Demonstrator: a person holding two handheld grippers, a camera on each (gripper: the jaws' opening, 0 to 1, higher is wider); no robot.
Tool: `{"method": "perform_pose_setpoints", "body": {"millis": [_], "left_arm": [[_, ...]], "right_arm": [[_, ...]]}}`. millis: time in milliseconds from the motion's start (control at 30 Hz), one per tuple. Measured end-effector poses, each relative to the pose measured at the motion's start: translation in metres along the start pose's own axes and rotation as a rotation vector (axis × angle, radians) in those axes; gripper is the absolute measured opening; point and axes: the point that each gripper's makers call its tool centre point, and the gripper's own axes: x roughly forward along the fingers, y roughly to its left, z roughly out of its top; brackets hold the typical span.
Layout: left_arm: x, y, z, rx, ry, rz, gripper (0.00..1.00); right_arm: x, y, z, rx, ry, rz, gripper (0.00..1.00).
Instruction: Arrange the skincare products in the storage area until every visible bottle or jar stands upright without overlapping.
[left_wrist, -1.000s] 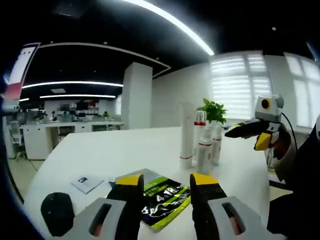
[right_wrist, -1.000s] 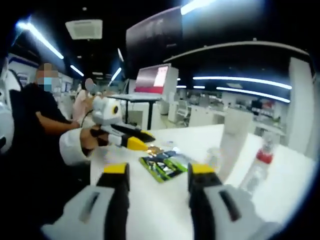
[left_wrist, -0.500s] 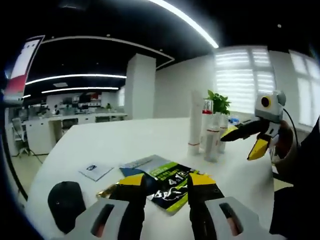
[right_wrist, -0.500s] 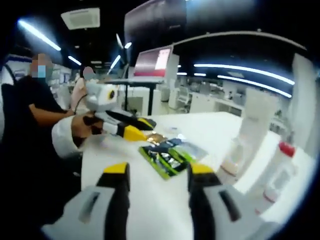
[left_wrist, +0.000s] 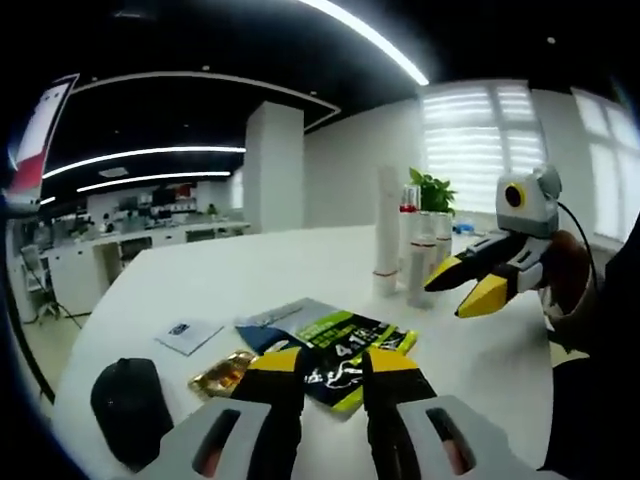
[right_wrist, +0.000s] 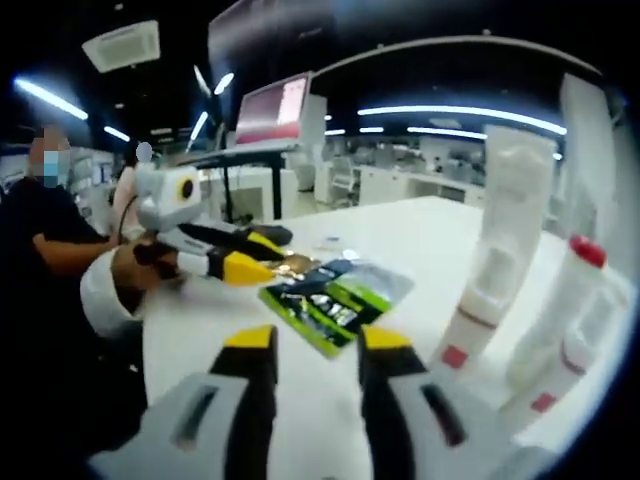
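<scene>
Your left gripper (left_wrist: 331, 362) hangs low over the white table (left_wrist: 220, 290), jaws a narrow gap apart, nothing between them. Just ahead of its tips lies a green-and-black packet (left_wrist: 340, 352), flat, w/ a gold sachet (left_wrist: 222, 372) beside it on the left. A small card (left_wrist: 186, 333) sits further left, a black rounded object (left_wrist: 130, 402) near the table edge.

Skincare items stand as a tight group toward the far right of the left gripper view: a tall white tube (left_wrist: 387, 232) upright on its cap, and close beside it a red-capped bottle (left_wrist: 409, 214) and a white bottle (left_wrist: 420, 272). A potted plant (left_wrist: 432, 190) sits behind them.

Your right gripper (right_wrist: 308, 341) also has its jaws parted, not holding anything. In the left gripper view it sits just right of the bottles, yellow tips apart. In the right gripper view the tube and red-capped bottle stand upright on the right, close together; can't tell if they touch. A seated person (right_wrist: 45, 230) at the left edge.
</scene>
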Motion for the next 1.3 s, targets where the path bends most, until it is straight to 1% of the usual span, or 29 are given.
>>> {"method": "perform_pose_setpoints", "body": {"millis": [67,133,200,267,300,367,433,533,567,633,733,800,933,1100,1200,1300], "left_arm": [[0.000,0.000,-0.002,-0.003,0.003,-0.002,0.22],[0.000,-0.001,-0.003,-0.008,0.003,-0.011,0.22],[0.001,-0.001,-0.004,-0.016,0.008,-0.011,0.23],[0.001,0.001,-0.007,-0.020,0.021,0.002,0.23],[0.001,0.002,-0.009,-0.020,0.029,0.009,0.23],[0.002,0.005,-0.014,-0.016,0.054,0.027,0.23],[0.003,0.004,-0.014,0.004,0.053,0.036,0.23],[0.004,0.004,-0.015,0.015,0.059,0.042,0.22],[0.004,0.006,-0.016,0.025,0.063,0.062,0.22],[0.005,0.008,-0.016,0.033,0.066,0.070,0.22],[0.005,0.007,-0.018,0.040,0.075,0.075,0.20],[0.004,0.006,-0.018,0.043,0.080,0.074,0.19],[0.004,0.006,-0.019,0.038,0.086,0.079,0.18],[0.004,0.002,-0.023,0.027,0.102,0.071,0.17],[0.004,-0.001,-0.025,0.028,0.115,0.069,0.13],[0.004,-0.002,-0.026,0.030,0.118,0.068,0.13]], "right_arm": [[0.003,-0.002,-0.001,0.043,0.005,-0.003,0.31],[0.003,0.004,-0.002,0.079,0.004,-0.012,0.33],[0.008,0.003,-0.002,0.105,0.002,-0.027,0.32],[0.012,0.002,-0.004,0.110,0.015,-0.044,0.30],[0.015,0.000,-0.007,0.107,0.034,-0.066,0.30],[0.019,0.001,-0.010,0.103,0.042,-0.076,0.31],[0.022,0.002,-0.014,0.121,0.060,-0.080,0.32],[0.025,0.001,-0.016,0.144,0.068,-0.087,0.33],[0.027,0.001,-0.016,0.151,0.071,-0.090,0.35],[0.029,0.000,-0.018,0.181,0.085,-0.094,0.39],[0.031,-0.001,-0.017,0.203,0.082,-0.097,0.39],[0.033,0.001,-0.016,0.202,0.083,-0.093,0.39],[0.037,0.000,-0.019,0.190,0.104,-0.109,0.41],[0.039,0.000,-0.022,0.192,0.114,-0.107,0.42],[0.039,-0.001,-0.020,0.205,0.101,-0.109,0.43],[0.040,-0.002,-0.020,0.208,0.098,-0.111,0.43]]}}
